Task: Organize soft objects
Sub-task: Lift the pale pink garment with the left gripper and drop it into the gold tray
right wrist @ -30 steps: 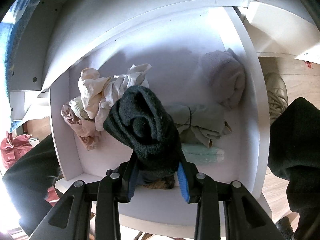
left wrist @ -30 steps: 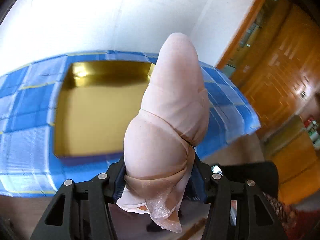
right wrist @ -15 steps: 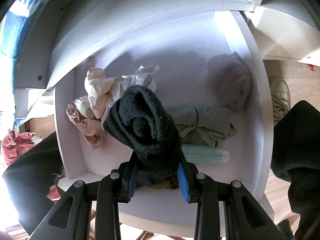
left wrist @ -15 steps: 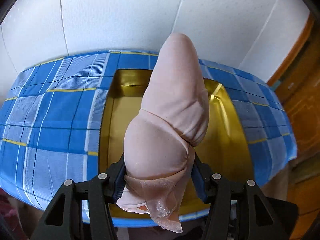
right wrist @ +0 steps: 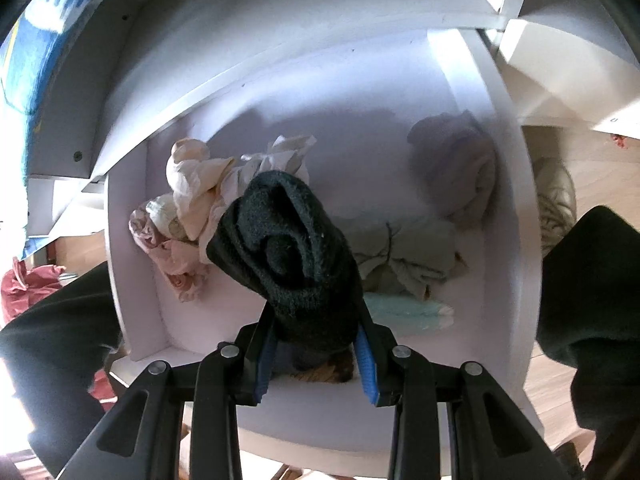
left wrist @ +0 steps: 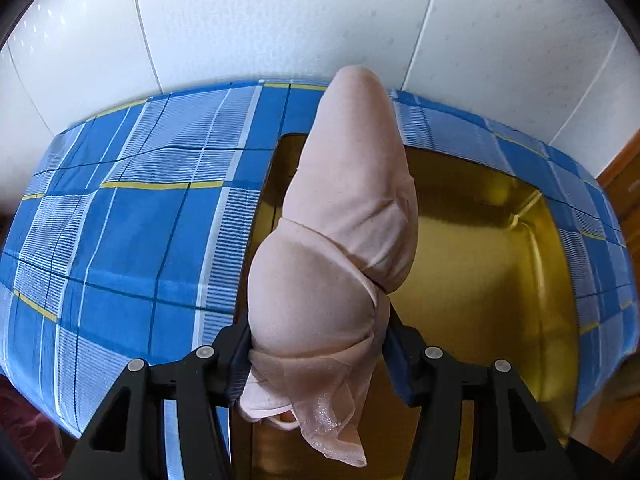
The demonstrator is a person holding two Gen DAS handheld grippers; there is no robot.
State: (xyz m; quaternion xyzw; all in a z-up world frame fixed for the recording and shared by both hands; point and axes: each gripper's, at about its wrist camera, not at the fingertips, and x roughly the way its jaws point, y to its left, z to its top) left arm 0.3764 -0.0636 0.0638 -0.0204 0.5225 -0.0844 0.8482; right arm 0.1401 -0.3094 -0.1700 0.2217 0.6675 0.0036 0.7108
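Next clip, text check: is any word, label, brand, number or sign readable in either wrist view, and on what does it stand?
None can be read in either view.
Pink rolled garment, gold tray, plaid tablecloth: no print, only pattern.
Black rolled sock, white drawer and the clothes in it: no labels visible.
White sheet at the far right edge of the right wrist view: a tiny dark mark, too small to read.

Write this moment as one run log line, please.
left claw: shut on pink garment, above gold tray | right claw: shut on black sock, above white drawer
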